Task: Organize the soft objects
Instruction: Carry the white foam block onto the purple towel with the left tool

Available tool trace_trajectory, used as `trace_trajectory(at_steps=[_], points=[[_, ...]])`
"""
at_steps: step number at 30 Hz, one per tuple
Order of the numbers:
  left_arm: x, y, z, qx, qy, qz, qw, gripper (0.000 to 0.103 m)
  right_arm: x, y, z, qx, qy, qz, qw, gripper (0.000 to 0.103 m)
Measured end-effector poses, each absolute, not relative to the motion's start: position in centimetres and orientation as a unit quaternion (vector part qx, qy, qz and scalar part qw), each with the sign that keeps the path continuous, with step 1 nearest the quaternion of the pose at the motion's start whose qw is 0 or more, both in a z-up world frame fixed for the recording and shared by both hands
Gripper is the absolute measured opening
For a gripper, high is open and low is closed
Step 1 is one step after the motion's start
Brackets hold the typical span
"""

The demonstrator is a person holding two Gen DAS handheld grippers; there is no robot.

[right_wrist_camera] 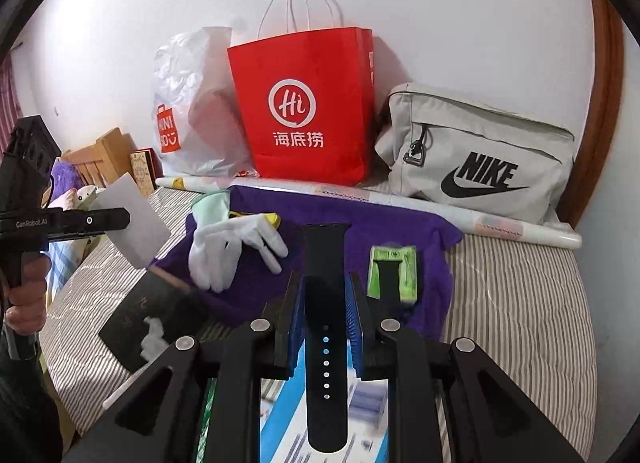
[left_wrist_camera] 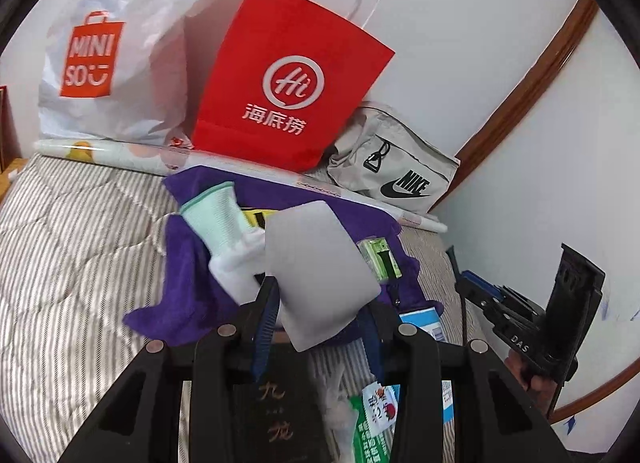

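Observation:
A purple cloth (right_wrist_camera: 352, 223) lies spread on the striped bed; it also shows in the left wrist view (left_wrist_camera: 192, 263). On it lie white gloves (right_wrist_camera: 228, 251), a pale green glove (left_wrist_camera: 216, 211) and a green pack with a black strap (right_wrist_camera: 392, 273). My left gripper (left_wrist_camera: 320, 303) is shut on a flat grey sheet (left_wrist_camera: 320, 263) and holds it above the cloth; the sheet also shows in the right wrist view (right_wrist_camera: 132, 219). My right gripper (right_wrist_camera: 326, 295) is shut on a black watch strap (right_wrist_camera: 326, 343), held lengthwise above the cloth's near edge.
Against the wall stand a white Miniso bag (right_wrist_camera: 188, 123), a red paper bag (right_wrist_camera: 308, 111) and a grey Nike bag (right_wrist_camera: 480, 151). A rolled poster (right_wrist_camera: 400, 203) lies behind the cloth. A dark book (right_wrist_camera: 156, 319) and printed packets (left_wrist_camera: 376, 407) lie near me.

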State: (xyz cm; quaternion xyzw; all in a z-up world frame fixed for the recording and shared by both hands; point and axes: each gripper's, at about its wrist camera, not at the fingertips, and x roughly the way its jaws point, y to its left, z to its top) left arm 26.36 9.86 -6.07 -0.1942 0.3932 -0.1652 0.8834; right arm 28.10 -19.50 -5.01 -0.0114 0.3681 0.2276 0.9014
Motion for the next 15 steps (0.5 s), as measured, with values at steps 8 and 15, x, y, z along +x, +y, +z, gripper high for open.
trace_trajectory(at_steps=[8,15], points=[[29.6,6.7,-7.6,-0.182,0.418,-0.188,0.870,0.037,31.8,-19.2,-6.4,-0.007,0.380,0.230,0.896,0.020],[31.9,5.5,-8.6,-0.183,0.435,-0.187,0.861,0.037,35.0,-19.2,-7.9,-0.006,0.399,0.231,0.887,0.020]])
